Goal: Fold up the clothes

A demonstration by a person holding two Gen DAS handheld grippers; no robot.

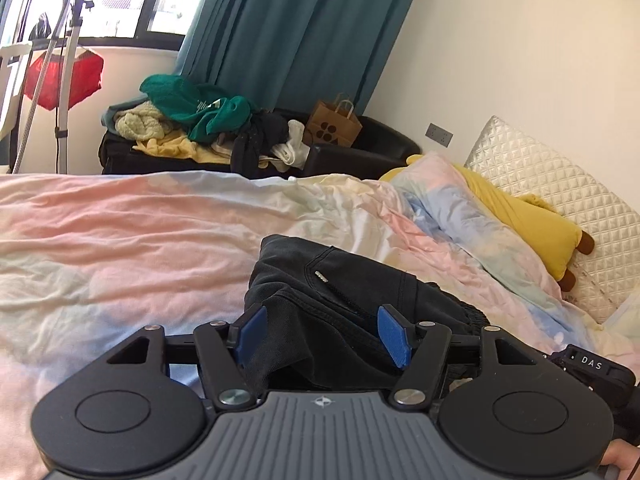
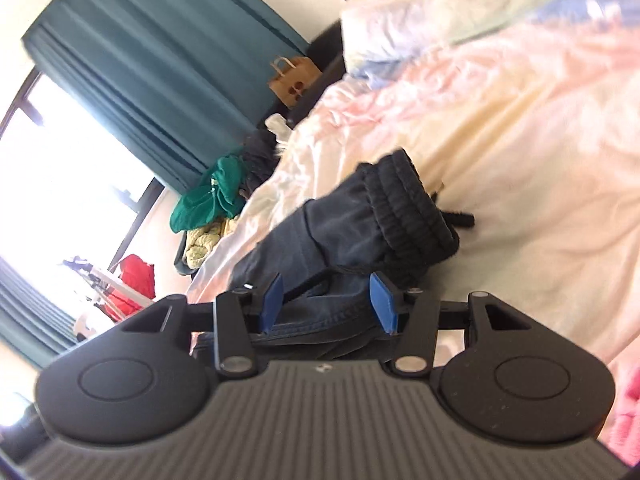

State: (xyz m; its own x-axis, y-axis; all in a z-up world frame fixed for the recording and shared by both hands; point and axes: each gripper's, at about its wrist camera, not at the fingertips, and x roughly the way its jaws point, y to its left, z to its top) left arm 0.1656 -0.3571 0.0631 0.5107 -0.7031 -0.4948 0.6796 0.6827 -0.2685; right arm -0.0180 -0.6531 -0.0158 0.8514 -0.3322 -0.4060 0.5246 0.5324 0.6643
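While dark shorts (image 1: 344,300) lie bunched on a pastel bedspread (image 1: 120,232), the left gripper (image 1: 322,334) and right gripper (image 2: 326,300) stand spread wide around the cloth, clamping nothing; seemingly poised for a fold; waistband (image 2: 408,208) nearest the right.

teal curtain (image 1: 296,32), paper bag (image 1: 333,126), yellow plush (image 1: 532,220)

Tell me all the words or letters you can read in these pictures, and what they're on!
"DAS": white letters on the black device at the right edge of the left wrist view.
Green top on the clothes pile: pale lettering, too blurred to read.
Brown paper bag: only dark dots, no words.
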